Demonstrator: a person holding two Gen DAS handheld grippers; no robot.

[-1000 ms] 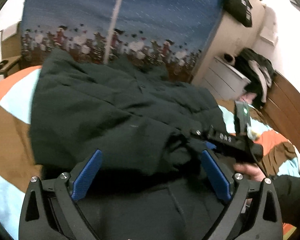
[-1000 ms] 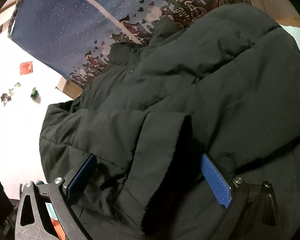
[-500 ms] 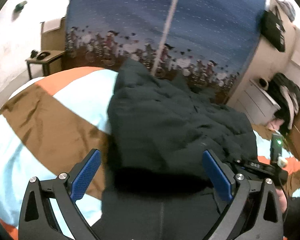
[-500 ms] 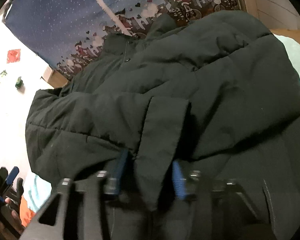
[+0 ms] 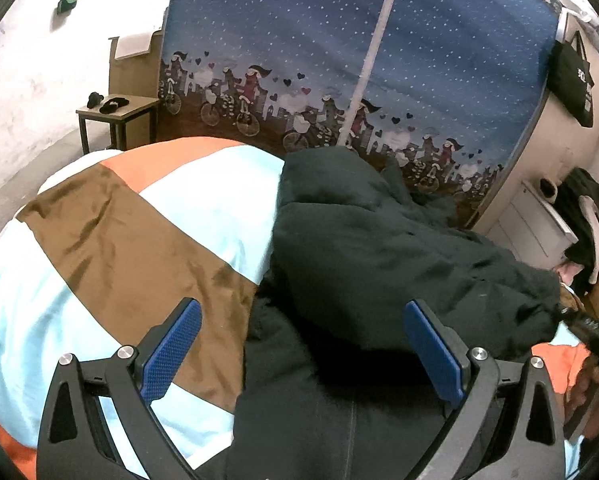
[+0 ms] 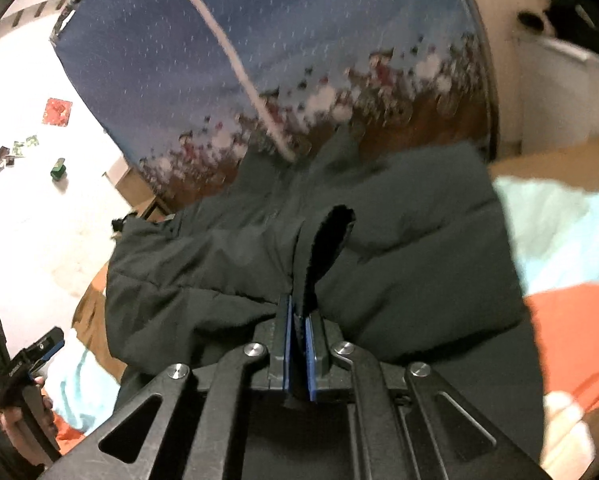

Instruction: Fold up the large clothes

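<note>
A large dark padded jacket (image 5: 383, 256) lies bunched on a bed with a striped cover (image 5: 111, 240). My left gripper (image 5: 303, 344) is open and empty, its blue pads wide apart above the jacket's left edge. My right gripper (image 6: 298, 332) is shut on a flap of the jacket (image 6: 327, 236), which stands up from between the pads. The jacket fills the middle of the right wrist view (image 6: 399, 264). The right gripper also shows at the right edge of the left wrist view (image 5: 591, 332); the left gripper shows at the lower left of the right wrist view (image 6: 23, 364).
A blue patterned curtain (image 5: 339, 60) hangs behind the bed. A small side table (image 5: 115, 116) stands at the back left. A white drawer unit with clothes heaped on it (image 5: 579, 216) stands at the right. The bed cover (image 6: 559, 240) lies bare to the jacket's right.
My right gripper has closed on the jacket flap and lifted it. My left gripper has drawn back and to the left, so more of the bed cover shows.
</note>
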